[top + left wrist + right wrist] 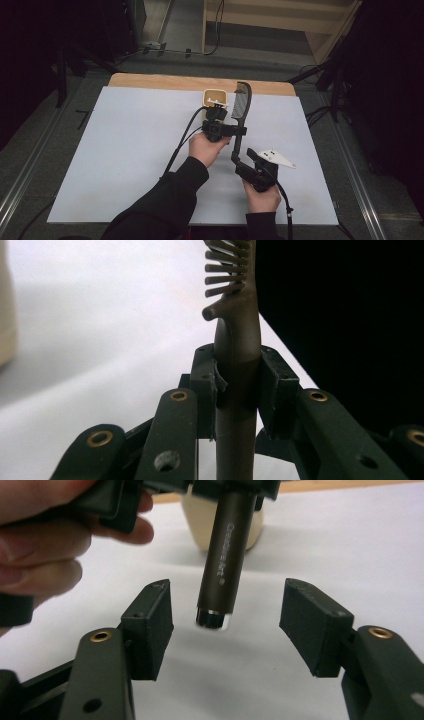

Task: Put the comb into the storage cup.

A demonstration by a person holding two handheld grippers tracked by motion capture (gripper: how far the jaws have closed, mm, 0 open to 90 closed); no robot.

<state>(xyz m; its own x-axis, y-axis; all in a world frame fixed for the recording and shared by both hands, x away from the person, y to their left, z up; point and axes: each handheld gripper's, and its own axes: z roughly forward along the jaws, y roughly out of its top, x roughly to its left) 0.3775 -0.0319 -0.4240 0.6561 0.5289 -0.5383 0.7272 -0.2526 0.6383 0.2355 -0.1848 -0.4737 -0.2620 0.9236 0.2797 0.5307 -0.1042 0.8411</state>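
Left claw [237, 390] clamped on the handle of a dark hairbrush [240, 107] — bristle head points away from the person, just beside a beige cup [215, 97] on the white worktop [125, 150]. Right claw [225, 625] open, jaws spread either side of the handle's butt end — not touching it, nearer the person than the cup.

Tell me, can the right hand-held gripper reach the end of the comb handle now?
Probably yes. The right hand-held gripper is open, and the free end of the comb hangs between its pads with nothing between them. The left hand-held gripper grips higher up.
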